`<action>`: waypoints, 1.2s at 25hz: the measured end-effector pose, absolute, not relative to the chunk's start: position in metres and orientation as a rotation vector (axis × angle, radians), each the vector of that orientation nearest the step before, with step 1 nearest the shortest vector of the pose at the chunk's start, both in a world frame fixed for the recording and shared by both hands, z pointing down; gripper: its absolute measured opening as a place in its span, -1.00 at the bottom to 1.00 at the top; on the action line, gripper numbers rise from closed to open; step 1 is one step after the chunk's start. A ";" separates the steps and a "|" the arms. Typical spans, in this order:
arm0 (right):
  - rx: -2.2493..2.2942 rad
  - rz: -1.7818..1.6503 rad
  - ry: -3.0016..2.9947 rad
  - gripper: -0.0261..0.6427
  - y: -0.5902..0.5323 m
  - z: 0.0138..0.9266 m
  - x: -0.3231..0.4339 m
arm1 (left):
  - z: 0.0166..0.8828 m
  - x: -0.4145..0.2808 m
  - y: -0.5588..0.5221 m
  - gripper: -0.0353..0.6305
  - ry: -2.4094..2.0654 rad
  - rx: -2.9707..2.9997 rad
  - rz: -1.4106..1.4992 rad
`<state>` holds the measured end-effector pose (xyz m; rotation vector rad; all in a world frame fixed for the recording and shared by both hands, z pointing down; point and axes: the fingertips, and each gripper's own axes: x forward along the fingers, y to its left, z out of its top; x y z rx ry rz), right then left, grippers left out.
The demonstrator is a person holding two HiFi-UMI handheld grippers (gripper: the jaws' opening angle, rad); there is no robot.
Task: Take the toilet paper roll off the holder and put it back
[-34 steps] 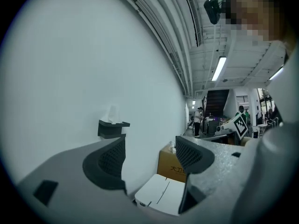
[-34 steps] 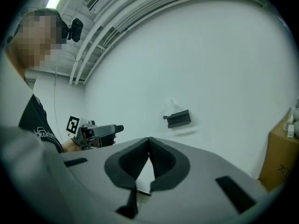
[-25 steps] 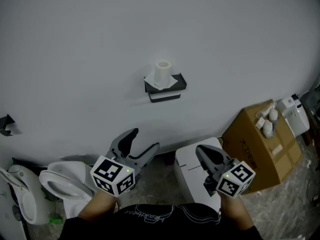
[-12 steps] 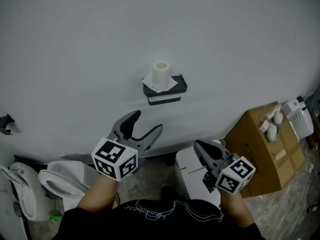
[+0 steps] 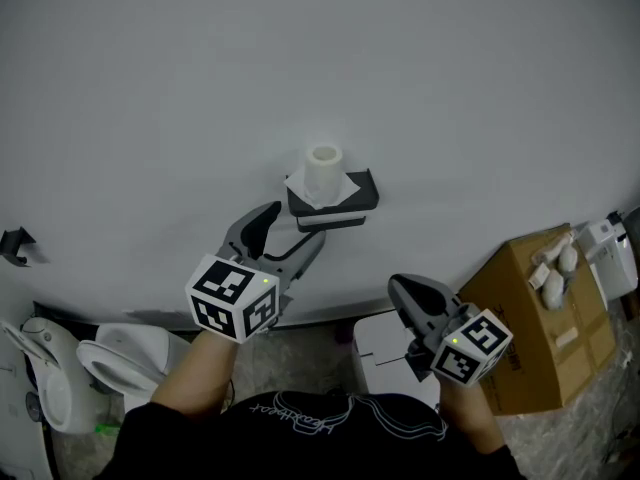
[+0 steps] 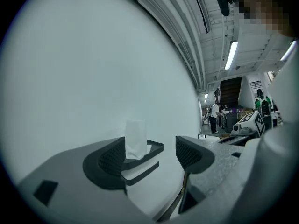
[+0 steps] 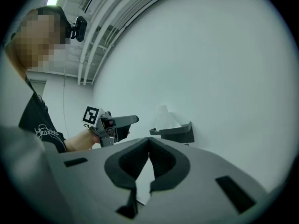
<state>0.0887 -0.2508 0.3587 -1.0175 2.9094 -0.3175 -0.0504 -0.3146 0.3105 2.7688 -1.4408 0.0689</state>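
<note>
Toilet paper roll (image 5: pixel 323 171) stands upright on the black wall holder (image 5: pixel 340 200), centre of head view, untouched. Left gripper (image 5: pixel 293 226) sits just below-left of it, jaws wide apart, nothing between them. Right gripper (image 5: pixel 398 286) is lower right, jaws pressed together, empty. Step looks like the approach for removal. Next move probably: raise left gripper, straddle roll, close, lift off.

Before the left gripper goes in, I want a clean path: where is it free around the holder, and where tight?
Free: bare wall above and beside the holder, and the gap between it and the open left gripper. Tight: roll and loose sheet fill the holder's top.
</note>
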 end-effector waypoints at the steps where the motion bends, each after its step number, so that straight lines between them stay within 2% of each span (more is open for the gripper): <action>1: -1.008 -0.318 2.915 -0.91 -0.256 0.359 0.089 | 0.310 -0.051 -0.321 0.07 -1.459 2.762 0.068; 30: -0.982 -0.301 2.933 -0.91 -0.331 0.357 0.116 | 0.315 -0.024 -0.423 0.07 -1.454 2.762 0.287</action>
